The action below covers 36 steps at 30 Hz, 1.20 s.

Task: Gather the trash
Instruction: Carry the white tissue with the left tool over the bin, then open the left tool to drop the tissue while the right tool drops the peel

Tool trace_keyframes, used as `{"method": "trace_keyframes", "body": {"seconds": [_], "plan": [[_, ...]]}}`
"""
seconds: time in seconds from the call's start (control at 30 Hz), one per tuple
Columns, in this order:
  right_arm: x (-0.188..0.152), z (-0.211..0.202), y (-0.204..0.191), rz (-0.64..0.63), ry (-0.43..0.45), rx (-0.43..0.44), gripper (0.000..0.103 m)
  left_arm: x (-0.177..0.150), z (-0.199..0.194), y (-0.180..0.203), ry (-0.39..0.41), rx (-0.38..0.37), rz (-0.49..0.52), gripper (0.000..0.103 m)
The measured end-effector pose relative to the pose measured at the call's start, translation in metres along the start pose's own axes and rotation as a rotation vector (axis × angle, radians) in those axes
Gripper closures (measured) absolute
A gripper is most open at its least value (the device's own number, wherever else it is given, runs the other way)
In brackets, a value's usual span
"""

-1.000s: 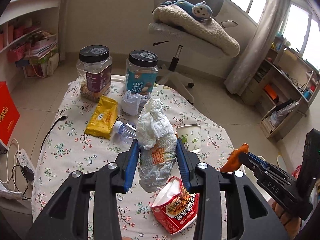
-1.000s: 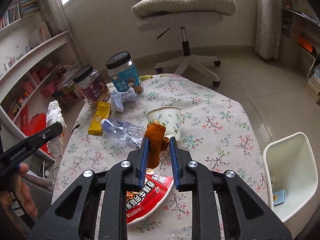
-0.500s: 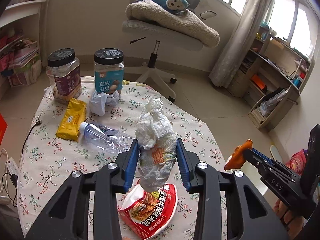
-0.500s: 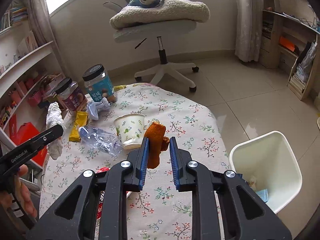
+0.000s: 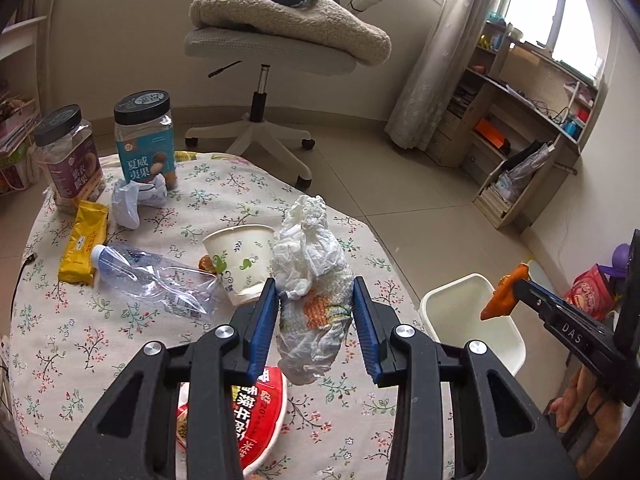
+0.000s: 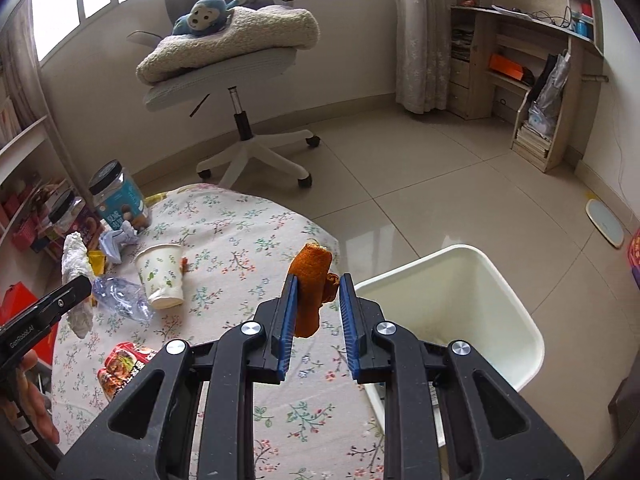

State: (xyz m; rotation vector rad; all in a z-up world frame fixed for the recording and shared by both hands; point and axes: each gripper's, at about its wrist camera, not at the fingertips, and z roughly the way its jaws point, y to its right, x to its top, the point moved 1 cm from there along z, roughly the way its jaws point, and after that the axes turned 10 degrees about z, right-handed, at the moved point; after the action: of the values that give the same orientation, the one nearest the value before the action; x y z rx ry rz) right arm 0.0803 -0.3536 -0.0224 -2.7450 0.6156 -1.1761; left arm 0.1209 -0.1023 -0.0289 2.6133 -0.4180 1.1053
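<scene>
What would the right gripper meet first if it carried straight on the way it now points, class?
Probably bare floor tiles. The right gripper, shut on orange peel, points past the table edge beside the white bin; depth is uncertain.

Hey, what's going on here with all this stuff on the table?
A person is clearing trash off a floral-clothed table, with a handheld gripper in each hand. The left gripper is shut on a crumpled white wrapper; the right gripper is shut on an orange peel. Both are held above the table's edge, near the white bin on the floor. A paper cup, a crushed bottle, a yellow packet and a red noodle lid lie on the table.
</scene>
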Motion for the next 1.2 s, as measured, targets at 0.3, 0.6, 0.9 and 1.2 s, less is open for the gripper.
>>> {"method": "trace_keyframes", "body": {"seconds": [0.3,0.6,0.9,1.2], "plan": [[0.018,-0.011,0.069,0.137,0.032,-0.091,0.054,0.006,0.029,0.061,-0.032,-0.097,0.071,0.065],[0.038,-0.038,0.128,0.270,0.131,-0.169,0.019,0.007,0.070,0.139,-0.095,-0.215,0.112,0.065],[0.044,-0.056,0.164,0.363,0.199,-0.208,0.013,0.002,0.097,0.210,-0.159,-0.317,0.162,0.063],[0.044,-0.057,0.156,0.340,0.203,-0.207,0.011,0.001,0.089,0.202,-0.162,-0.295,0.169,0.041]]}}
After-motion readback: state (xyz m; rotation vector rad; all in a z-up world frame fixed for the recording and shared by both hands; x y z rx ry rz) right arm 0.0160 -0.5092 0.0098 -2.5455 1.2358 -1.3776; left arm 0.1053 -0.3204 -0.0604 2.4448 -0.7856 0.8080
